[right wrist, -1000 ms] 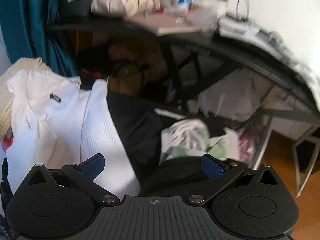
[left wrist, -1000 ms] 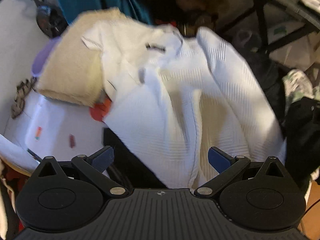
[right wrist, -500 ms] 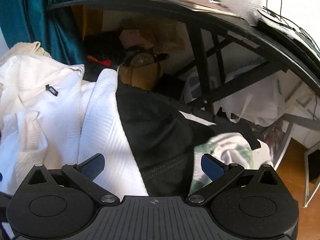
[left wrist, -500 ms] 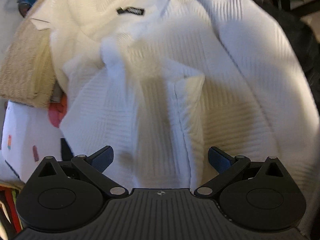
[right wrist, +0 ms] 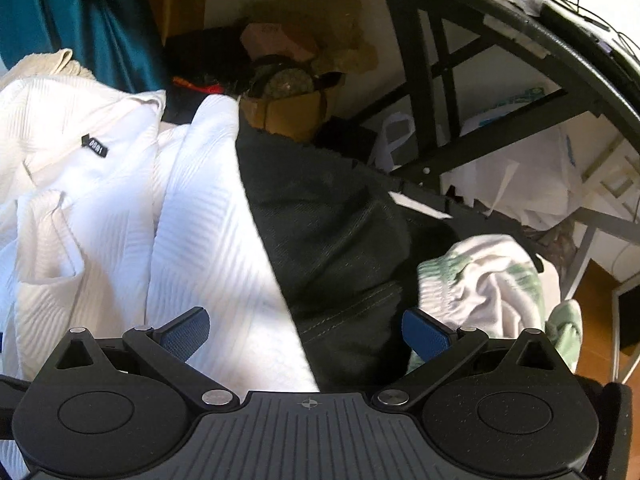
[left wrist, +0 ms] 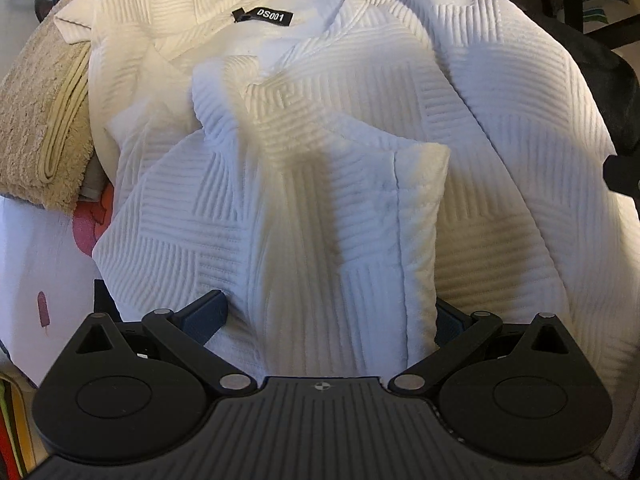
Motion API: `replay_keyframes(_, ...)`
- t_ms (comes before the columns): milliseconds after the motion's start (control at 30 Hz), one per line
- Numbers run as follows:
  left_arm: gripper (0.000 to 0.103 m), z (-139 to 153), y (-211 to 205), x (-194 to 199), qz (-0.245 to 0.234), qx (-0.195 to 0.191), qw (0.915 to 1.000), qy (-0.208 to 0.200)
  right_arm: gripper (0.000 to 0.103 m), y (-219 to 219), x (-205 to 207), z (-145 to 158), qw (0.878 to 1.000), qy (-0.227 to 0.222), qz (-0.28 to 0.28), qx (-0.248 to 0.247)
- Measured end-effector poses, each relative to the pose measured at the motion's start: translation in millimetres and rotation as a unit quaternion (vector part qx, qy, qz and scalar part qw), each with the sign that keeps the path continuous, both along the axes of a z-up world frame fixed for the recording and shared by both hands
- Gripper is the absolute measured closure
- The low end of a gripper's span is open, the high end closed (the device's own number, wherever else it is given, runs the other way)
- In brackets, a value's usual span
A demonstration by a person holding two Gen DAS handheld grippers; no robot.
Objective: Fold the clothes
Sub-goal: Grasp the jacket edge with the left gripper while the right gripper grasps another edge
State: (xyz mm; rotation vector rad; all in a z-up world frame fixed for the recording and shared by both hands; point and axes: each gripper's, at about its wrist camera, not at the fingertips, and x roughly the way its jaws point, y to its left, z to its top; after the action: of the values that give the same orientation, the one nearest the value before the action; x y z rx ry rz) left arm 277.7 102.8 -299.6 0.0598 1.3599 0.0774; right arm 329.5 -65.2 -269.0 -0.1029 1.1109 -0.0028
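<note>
A crumpled white textured shirt (left wrist: 320,128) with a black collar label lies across the pile. My left gripper (left wrist: 328,314) is open, low over it, with a raised fold of the shirt between its blue pads; the right pad is partly hidden by cloth. In the right wrist view the same white shirt (right wrist: 192,216) lies at the left. My right gripper (right wrist: 306,332) is open and empty, above the shirt's right edge where it meets a black garment (right wrist: 328,216).
A beige towel (left wrist: 40,116) lies left of the shirt, over a white printed sheet (left wrist: 44,256). A green-and-white garment (right wrist: 488,280) sits right of the black one. A black desk frame (right wrist: 440,80), teal curtain (right wrist: 80,12) and clutter stand behind.
My left gripper has moved forward and down onto the white shirt, whose fold now sits between the pads. My right gripper has dropped lower and closer to the shirt's edge.
</note>
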Motion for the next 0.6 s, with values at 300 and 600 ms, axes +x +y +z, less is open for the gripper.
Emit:
replay_keyframes(300,0.0,5,-5,-12,-0.008,-0.001,0.9996,-0.028,0.001,-3,3,-5,0.999,0.023,-0.021,0.008)
replay_keyframes(600,0.007,10,5,-1,-0.036,-0.002,0.9993,0.0,0.001,-3,5,-6,0.999,0.034,-0.015,0.021)
